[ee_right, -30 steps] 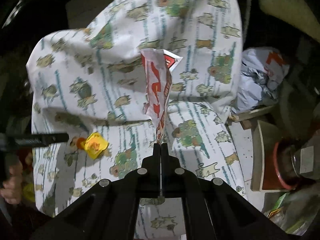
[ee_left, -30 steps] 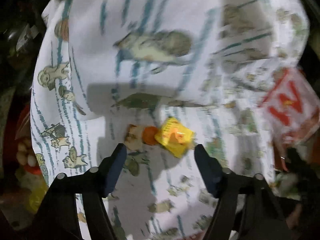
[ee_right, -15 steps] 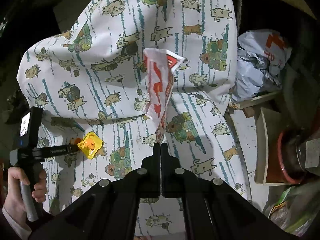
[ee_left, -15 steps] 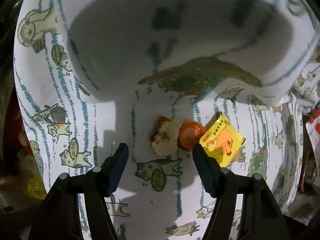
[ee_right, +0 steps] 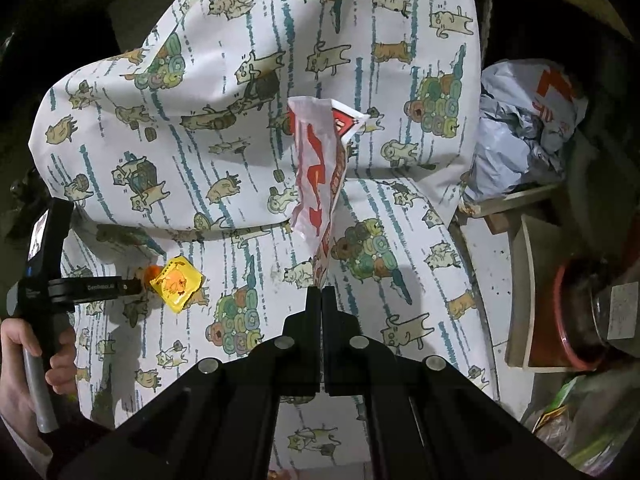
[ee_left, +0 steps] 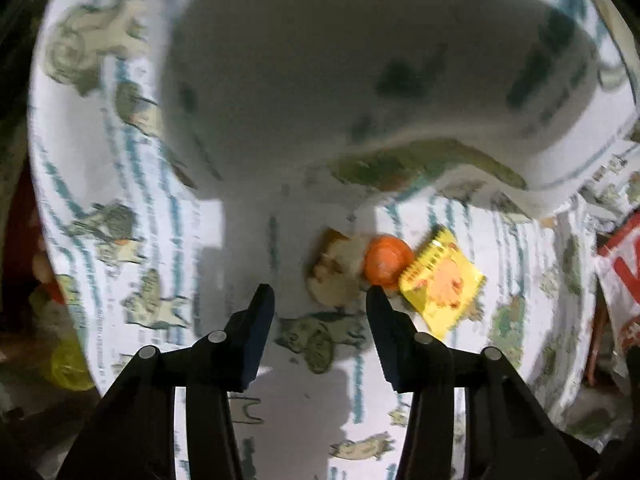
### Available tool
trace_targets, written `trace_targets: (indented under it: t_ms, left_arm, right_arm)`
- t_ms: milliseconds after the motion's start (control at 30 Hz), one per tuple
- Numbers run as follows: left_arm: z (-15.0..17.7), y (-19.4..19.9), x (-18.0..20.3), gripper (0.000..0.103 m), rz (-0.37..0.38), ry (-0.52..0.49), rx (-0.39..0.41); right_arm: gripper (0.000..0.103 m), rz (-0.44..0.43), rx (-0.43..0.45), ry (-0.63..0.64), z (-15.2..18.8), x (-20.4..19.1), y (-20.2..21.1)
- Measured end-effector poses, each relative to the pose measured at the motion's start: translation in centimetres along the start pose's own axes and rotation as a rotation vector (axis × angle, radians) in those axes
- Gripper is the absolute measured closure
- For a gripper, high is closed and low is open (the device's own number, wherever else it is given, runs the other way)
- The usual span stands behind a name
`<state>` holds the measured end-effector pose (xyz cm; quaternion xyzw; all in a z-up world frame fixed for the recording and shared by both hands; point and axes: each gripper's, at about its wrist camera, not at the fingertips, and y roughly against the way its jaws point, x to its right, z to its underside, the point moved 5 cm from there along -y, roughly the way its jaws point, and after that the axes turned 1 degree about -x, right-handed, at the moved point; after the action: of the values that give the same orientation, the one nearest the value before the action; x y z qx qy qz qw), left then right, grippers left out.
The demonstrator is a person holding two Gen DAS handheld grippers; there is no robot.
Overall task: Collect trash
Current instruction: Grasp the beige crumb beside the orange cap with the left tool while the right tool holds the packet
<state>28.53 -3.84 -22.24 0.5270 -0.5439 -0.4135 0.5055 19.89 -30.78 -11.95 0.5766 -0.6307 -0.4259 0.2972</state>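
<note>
the right gripper [ee_right: 321,294] has its fingers pressed together on the lower end of a white-and-red paper bag [ee_right: 318,168], which stands upright from the tips with its crumpled mouth at the top. beneath and behind it lies a seat cushion [ee_right: 416,264] in a white cover printed with cartoon cats and teal stripes, with a back cushion [ee_right: 248,92] of the same print rising beyond. to the left on that seat, the left gripper [ee_left: 318,300] has its fingers wide apart and holds nothing. just ahead of its tips sit three bits of trash in a row: a pale food scrap [ee_left: 334,270], an orange bottle cap [ee_left: 387,260] touching it, and a yellow sachet [ee_left: 442,280] just beside the cap (motion blur hides its print in the left wrist view). the right finger tip [ee_left: 376,300] sits right at the cap's near edge. farther right of the seat lies a crumpled grey plastic bag [ee_right: 520,136].
</note>
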Motion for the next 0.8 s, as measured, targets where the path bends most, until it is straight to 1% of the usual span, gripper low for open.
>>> trace_targets:
  t_ms: [33,67,133,233,300,333,367,433,500,533,600,733,800]
  left_arm:
    - [0.1,-0.2,0.3,0.057,0.007,-0.017,-0.011]
    - [0.2,-0.4,0.7,0.057,-0.004,-0.038,-0.013]
    - [0.0,-0.7,1.3,0.056,-0.059,-0.063,0.012]
    - [-0.2,-1.1,1.5,0.056,-0.078,-0.057,0.029]
    - [-0.3,-1.5,1.8,0.058,-0.072,-0.053,0.035]
    - [-0.3,-1.5,2.0,0.062,-0.069,-0.052,0.040]
    - [-0.3,-1.6,2.0,0.069,-0.066,-0.049,0.043]
    - [-1.2,-1.5,2.1,0.076,-0.057,-0.039,0.044]
    - [-1.8,-0.7,0.7,0.077,-0.037,-0.022,0.042]
    - [-1.4,-0.3,0.1,0.077,-0.043,-0.021,0.049]
    - [-1.4,0.3,0.0,0.077,-0.046,-0.025,0.066]
    - [-0.9,2.2,0.1,0.077,-0.004,-0.031,0.092]
    - [-0.4,3.7,0.5,0.077,-0.023,-0.067,0.129]
  right_arm:
    - [0.102,0.000,-0.001,0.000,0.0,-0.1,0.0]
    - [0.102,0.001,0.000,0.001,0.0,-0.2,0.0]
    - [0.102,0.007,0.004,0.006,0.0,-0.3,0.0]
    - [0.102,0.025,0.026,0.021,-0.3,-0.4,0.2]
    - [0.102,0.025,0.031,0.020,-0.4,-0.4,0.4]
    - [0.102,0.022,0.030,0.018,-0.4,-0.4,0.4]
    - [0.102,0.019,0.027,0.017,-0.4,-0.3,0.3]
    - [0.102,0.021,0.026,0.018,-0.4,-0.2,0.3]
    - [0.102,0.021,0.026,0.018,-0.4,-0.2,0.3]
    - [0.102,0.019,0.026,0.018,-0.5,-0.2,0.4]
    - [0.102,0.016,0.030,0.018,-0.5,-0.2,0.4]
    - [0.102,0.012,0.047,0.031,-0.4,-0.6,0.9]
    - [0.102,0.009,0.052,0.036,-0.3,-0.9,1.3]
